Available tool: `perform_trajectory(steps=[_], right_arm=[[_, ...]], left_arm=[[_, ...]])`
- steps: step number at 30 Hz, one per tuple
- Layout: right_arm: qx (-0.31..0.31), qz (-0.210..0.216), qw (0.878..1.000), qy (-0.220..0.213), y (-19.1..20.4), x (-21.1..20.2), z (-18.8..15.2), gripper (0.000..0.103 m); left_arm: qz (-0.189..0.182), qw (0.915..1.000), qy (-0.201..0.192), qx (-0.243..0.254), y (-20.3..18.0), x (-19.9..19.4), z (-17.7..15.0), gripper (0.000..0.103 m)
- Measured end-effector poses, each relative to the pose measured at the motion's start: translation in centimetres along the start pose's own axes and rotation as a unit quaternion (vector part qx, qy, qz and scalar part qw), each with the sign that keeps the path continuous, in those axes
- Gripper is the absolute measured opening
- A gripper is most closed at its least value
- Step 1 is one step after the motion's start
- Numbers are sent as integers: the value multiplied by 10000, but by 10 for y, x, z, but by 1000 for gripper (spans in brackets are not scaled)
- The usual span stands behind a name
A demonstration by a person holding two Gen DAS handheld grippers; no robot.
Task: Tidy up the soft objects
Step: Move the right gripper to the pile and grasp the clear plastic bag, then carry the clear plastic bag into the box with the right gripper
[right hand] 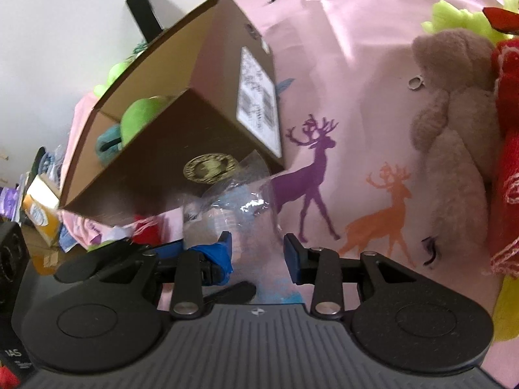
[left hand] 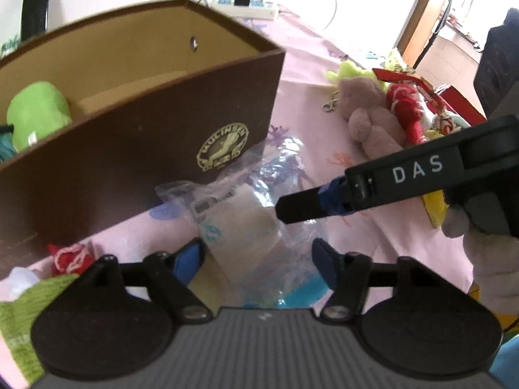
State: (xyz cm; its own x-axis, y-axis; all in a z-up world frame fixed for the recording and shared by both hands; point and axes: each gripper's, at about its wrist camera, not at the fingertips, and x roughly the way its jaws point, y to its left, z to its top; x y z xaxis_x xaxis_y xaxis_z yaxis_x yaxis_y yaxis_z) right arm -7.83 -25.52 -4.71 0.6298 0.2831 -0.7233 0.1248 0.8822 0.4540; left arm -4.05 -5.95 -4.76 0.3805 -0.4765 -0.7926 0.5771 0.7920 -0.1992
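Note:
A clear plastic bag holding a soft whitish item (left hand: 241, 217) lies on the pink cloth in front of a brown cardboard box (left hand: 136, 149). My left gripper (left hand: 258, 256) is open with its jaws on either side of the bag. My right gripper (right hand: 258, 253) is open around the same bag (right hand: 240, 214), and its finger (left hand: 311, 204) reaches in from the right in the left wrist view. The box (right hand: 155, 168) holds a green plush (left hand: 35, 113) and a teal soft item (right hand: 108, 142). A beige teddy bear (right hand: 454, 129) and a red knitted toy (right hand: 509, 162) lie to the right.
A power strip (left hand: 246, 6) with a plugged-in adapter lies at the back of the pink deer-print cloth (right hand: 340, 64). A small red knitted item (left hand: 69, 257) and a green cloth (left hand: 22, 317) lie at the near left. A yellow-green plush (left hand: 350, 69) sits behind the bear.

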Motion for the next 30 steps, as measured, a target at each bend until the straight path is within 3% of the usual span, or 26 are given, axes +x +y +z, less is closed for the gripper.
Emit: perform_trajectory(steps=[8,16,23,30], right_arm=[[78,207,9997,-144,7,-28,-12,18],[-201,475,9961,-711,35,-64,-1,18],[-720,796,9876,-1146,76,-65,24,18],[-1167,1081,9797,-1222,116,-35,52,18]], left_arm=[[-162,9991,-315,215,-8,-30,3,50],[-217,9939,-1001,415,-16,-77,18,50],[66,9864,-1603,346,7,-114,35,50],[605,9804,-1871,157,51,-134,43,50]])
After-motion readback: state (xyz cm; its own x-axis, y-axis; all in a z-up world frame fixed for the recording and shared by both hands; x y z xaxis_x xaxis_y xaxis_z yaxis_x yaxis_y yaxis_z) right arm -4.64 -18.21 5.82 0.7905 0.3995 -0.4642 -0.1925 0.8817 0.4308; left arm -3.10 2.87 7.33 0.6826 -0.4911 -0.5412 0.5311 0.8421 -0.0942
